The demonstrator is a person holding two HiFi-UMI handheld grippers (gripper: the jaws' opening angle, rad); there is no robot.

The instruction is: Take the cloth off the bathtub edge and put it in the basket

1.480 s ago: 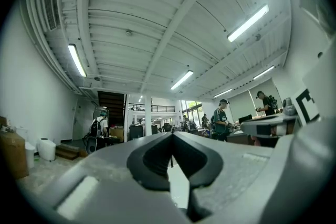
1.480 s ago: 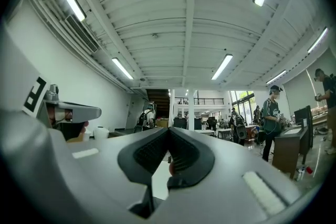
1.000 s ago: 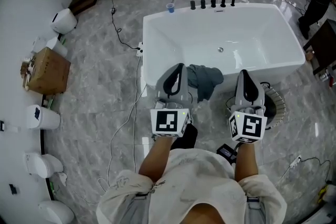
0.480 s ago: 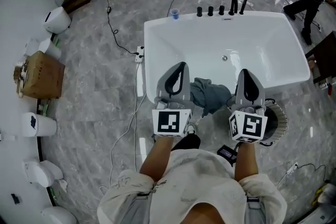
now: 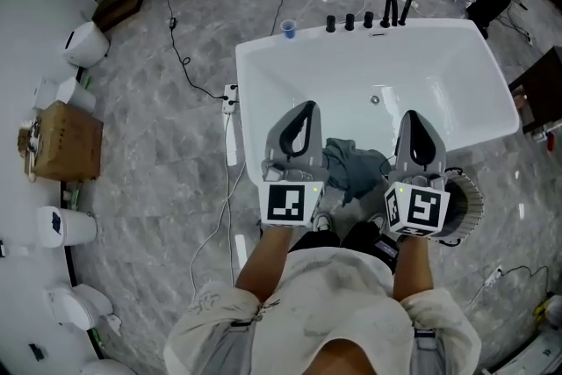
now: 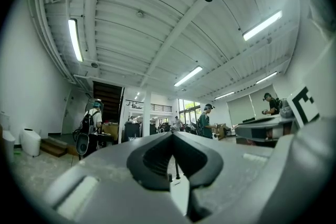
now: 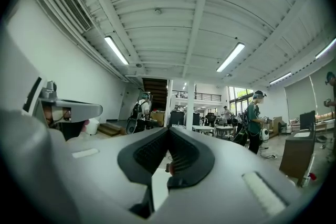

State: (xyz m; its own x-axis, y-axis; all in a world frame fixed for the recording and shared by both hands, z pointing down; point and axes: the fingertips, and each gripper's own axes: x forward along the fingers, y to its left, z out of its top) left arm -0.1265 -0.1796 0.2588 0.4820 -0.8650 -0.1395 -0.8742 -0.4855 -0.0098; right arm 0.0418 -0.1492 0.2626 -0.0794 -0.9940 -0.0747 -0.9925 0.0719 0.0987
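A crumpled grey-blue cloth [image 5: 353,168] hangs over the near edge of the white bathtub [image 5: 263,83]. It lies between my two grippers in the head view. My left gripper [image 5: 303,108] is held just left of the cloth, above the tub's near rim, its jaws shut with nothing in them. My right gripper [image 5: 414,115] is just right of the cloth, also shut and empty. A round slatted basket [image 5: 465,199] stands on the floor by the tub's near right corner, partly hidden by the right gripper. Both gripper views look level across the room, at closed tips [image 6: 171,134] [image 7: 169,128].
Black taps [image 5: 369,15] and a blue cup [image 5: 289,29] stand on the tub's far rim. Cables and a white power strip [image 5: 230,97] lie on the marble floor to the left. A cardboard box [image 5: 61,140] and white containers line the left wall. People stand beyond the tub.
The tub and cloth have drawn closer in the head view; the cloth now lies squarely between the two grippers. Both grippers stay shut.
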